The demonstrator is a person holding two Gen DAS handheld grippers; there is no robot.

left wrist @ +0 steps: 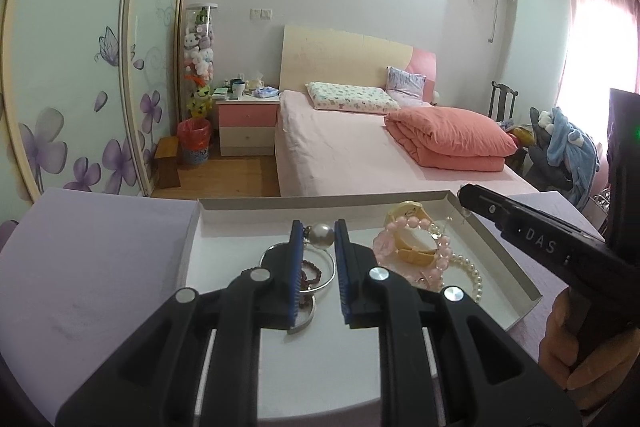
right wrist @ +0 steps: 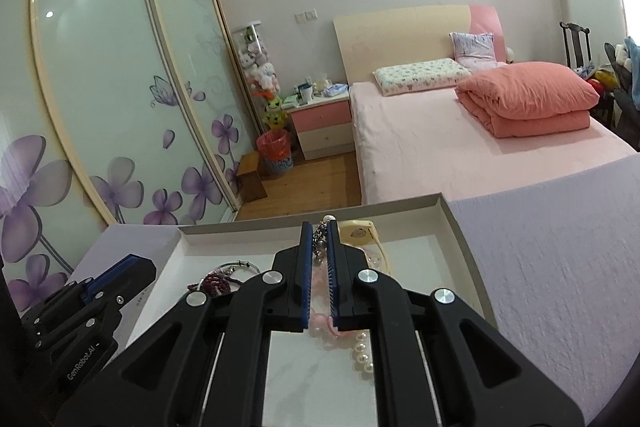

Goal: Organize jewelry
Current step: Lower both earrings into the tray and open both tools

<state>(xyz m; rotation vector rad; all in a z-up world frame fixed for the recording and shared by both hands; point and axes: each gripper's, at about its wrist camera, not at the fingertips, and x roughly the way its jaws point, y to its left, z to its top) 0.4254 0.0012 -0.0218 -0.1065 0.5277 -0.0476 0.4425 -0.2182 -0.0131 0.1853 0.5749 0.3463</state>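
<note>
- While both grippers hang over the shallow white tray (left wrist: 496,259) on the lilac tabletop (left wrist: 80,267), the jewelry is mostly inside it already: pink bead bracelet (left wrist: 402,227) w/ yellow watch (left wrist: 412,215) and pearl strand (left wrist: 472,275) at the right, silver bangle (left wrist: 324,281) and dark red bead bracelet (left wrist: 310,273) at the left.
- Left gripper (left wrist: 318,227): fingers nearly together, pinching a pearl piece (left wrist: 322,235) near the tips, above the bangle.
- Right gripper (right wrist: 319,227): fingers together, clamped on a thin beaded metal chain (right wrist: 320,239) that hangs btwn the pads, over the pink beads and close to the watch.
- Step, I'd say: set each held piece down in a spot of its own.
- Doing it well: bring the tips low before letting go, so the pearl can't roll and the chain doesn't bunch.
- Lay the chain on bare tray floor, not across the pearl strand – tangles look likely there.
- Keep the two grippers apart; the tray is small and they're close.
</note>
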